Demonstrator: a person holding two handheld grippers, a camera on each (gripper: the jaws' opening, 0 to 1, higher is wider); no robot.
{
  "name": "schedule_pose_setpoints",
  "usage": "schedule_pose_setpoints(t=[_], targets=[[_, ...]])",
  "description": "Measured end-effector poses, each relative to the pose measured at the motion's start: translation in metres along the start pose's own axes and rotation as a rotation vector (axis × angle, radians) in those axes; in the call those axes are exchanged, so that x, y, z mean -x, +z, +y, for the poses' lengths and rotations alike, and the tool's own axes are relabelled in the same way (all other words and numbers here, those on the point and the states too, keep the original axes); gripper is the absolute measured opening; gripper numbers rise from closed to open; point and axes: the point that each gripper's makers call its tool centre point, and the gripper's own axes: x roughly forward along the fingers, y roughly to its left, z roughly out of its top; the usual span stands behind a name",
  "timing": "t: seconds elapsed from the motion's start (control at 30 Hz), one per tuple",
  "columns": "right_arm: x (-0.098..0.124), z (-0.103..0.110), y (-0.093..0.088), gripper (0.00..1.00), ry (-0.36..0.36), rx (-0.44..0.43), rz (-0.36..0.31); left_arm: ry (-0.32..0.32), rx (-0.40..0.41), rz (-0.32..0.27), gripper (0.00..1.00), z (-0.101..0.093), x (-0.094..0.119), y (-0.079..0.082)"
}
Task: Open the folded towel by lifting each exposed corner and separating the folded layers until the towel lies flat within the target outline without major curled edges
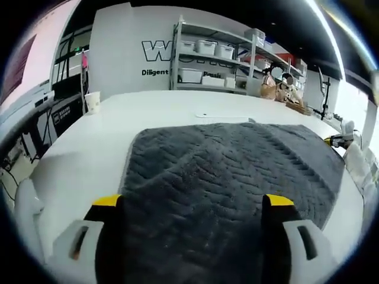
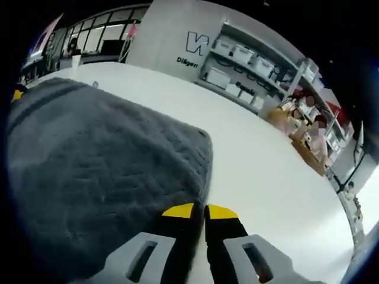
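In the left gripper view, a white paper cup (image 1: 92,101) stands at the far left edge of the white bench (image 1: 77,154). The dark grey towel (image 1: 231,177), woven in a herringbone pattern, lies spread across the middle of the bench, its far edge running below a small pale flat item (image 1: 222,116) that is too small to identify. The left gripper (image 1: 192,207) hangs over the towel's near part with its yellow-tipped fingers (image 1: 106,204) wide apart and nothing between them. At the towel's right edge, the yellow tip of the right gripper (image 1: 336,141) comes into the picture. Behind the bench, a metal shelving rack (image 1: 219,56) holds white bins in front of a white wall with dark lettering.

In the right gripper view, the left gripper (image 2: 18,93) shows as a yellow tip at the far left by the towel (image 2: 95,171). The towel covers the left half of the bench (image 2: 266,171), with one rounded corner pointing right. The right gripper (image 2: 200,212) sits at the towel's near edge, its fingers (image 2: 220,213) pressed together; whether any cloth is pinched between them cannot be told. On the right, beyond the bench, people sit near the shelving rack (image 2: 249,65).
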Motion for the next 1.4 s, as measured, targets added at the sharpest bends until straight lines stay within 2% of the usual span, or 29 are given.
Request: schedule_pose_setpoints(t=[0.47,1.07,1.1,1.13,1.2,1.27,1.4], targets=[[-0.005,-0.007,0.001,0.0,-0.033,0.047,-0.016,0.002,-0.005,0.008,0.95,-0.001,0.001,-0.002],[-0.007,-0.014,0.0,0.0,-0.1,0.121,0.01,0.002,-0.005,0.012,0.94,-0.002,0.0,-0.003],[-0.007,-0.015,0.0,0.02,-0.105,0.112,0.014,0.001,-0.005,0.012,0.94,-0.002,0.0,-0.003],[-0.005,-0.02,0.0,0.05,-0.137,0.067,0.023,0.0,-0.006,0.013,0.94,-0.002,0.0,-0.003],[-0.002,-0.027,0.002,0.16,-0.176,0.08,0.019,-0.001,-0.006,0.012,0.95,-0.002,0.0,-0.002],[0.001,-0.033,0.002,0.23,-0.205,0.056,0.017,-0.002,-0.006,0.009,0.95,-0.002,0.0,-0.001],[0.005,-0.038,-0.001,0.25,-0.229,0.047,0.032,-0.004,-0.005,0.009,0.95,-0.003,0.0,-0.001]])
